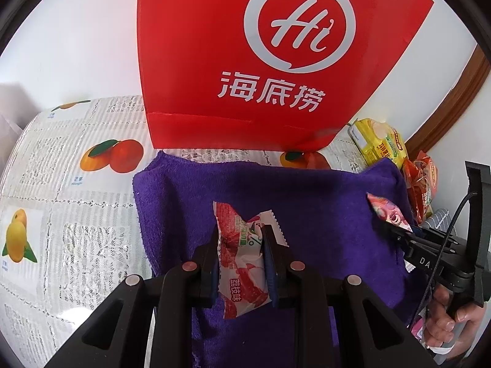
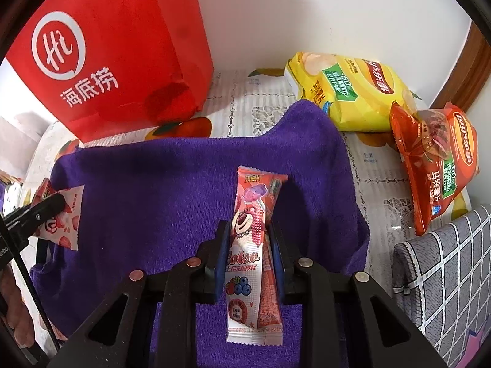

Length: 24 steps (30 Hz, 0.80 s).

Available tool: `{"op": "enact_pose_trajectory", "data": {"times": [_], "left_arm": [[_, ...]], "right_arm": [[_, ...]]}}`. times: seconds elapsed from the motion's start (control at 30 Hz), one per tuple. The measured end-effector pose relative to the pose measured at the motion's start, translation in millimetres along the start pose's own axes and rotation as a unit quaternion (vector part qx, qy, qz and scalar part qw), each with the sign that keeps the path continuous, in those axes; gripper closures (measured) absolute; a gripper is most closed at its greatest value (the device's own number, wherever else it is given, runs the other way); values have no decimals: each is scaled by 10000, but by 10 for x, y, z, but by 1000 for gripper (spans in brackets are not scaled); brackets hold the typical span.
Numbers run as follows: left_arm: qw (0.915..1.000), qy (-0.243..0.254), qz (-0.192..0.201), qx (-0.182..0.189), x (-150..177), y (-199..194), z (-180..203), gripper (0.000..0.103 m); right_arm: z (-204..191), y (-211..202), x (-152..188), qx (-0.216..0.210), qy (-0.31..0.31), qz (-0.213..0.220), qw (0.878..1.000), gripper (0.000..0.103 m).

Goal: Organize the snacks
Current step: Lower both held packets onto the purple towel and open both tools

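My left gripper (image 1: pixel 241 239) is shut on a red-and-white lychee snack packet (image 1: pixel 242 263), held above the purple towel (image 1: pixel 307 202). My right gripper (image 2: pixel 248 233) is shut on a pink Lotso candy packet (image 2: pixel 251 254), also above the purple towel (image 2: pixel 172 184). The right gripper (image 1: pixel 396 233) with its pink packet (image 1: pixel 386 211) shows at the right of the left wrist view. The left gripper (image 2: pixel 52 205) with its packet (image 2: pixel 66 217) shows at the left of the right wrist view. A tall red paper bag (image 1: pixel 260 61) stands behind the towel.
A yellow chips bag (image 2: pixel 346 92) and an orange chips bag (image 2: pixel 435 165) lie at the back right by the wall. A grey checked cloth (image 2: pixel 442 282) is at the right. The fruit-print tablecloth (image 1: pixel 70 214) covers the table. A wooden frame (image 1: pixel 454 98) runs along the wall.
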<state>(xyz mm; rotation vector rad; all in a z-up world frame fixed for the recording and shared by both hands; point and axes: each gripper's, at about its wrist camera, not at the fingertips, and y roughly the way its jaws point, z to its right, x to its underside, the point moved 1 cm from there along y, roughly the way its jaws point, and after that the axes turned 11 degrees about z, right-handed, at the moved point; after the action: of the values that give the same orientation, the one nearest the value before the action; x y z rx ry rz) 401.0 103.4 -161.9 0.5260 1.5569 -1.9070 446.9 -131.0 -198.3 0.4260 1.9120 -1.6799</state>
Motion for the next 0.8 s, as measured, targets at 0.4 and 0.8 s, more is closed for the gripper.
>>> {"op": "enact_pose_trajectory", "data": {"times": [0.4,0.8], "left_arm": [[9997,-117,69,182,-2,2,0,80],[9995,80,282,125,-93,-149,137,43]], "right_arm": [[-102,-209,-48,-87,-189,249,9995,54],[-137,-508,-124,-179,-154,560,9982,54]]}}
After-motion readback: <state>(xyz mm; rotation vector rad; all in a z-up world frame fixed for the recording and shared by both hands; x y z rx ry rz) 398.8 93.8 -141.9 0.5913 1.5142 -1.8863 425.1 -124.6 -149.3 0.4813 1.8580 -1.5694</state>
